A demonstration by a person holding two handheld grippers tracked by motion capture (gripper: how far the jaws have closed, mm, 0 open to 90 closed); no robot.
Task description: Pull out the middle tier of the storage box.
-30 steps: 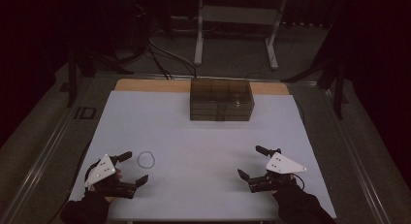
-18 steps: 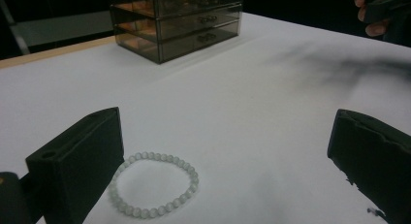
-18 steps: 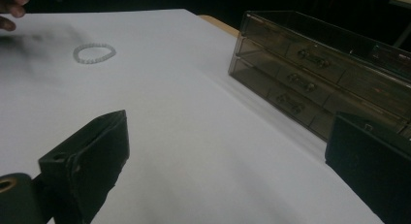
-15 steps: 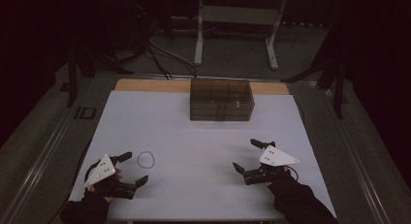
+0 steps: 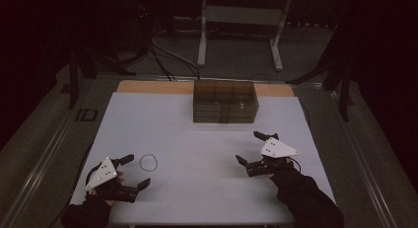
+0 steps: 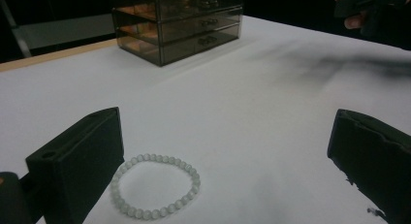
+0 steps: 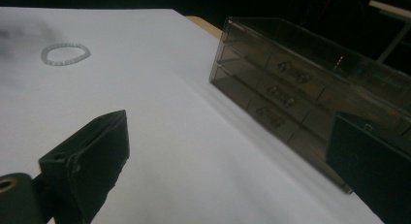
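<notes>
The left gripper (image 5: 129, 171) is spread wide and holds nothing; the bead bracelet (image 5: 149, 162) lies flat on the white worktop (image 5: 197, 139) just beside its jaw. The right gripper (image 5: 251, 148), likewise wide and empty, faces the smoky drawer box (image 5: 225, 100), whose drawers are closed, their contents indistinct.

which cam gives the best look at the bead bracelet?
Left gripper view: the bracelet lies close up by its left jaw, single beads distinct. The high view shows a small pale ring; the right gripper view shows it far off.
</notes>
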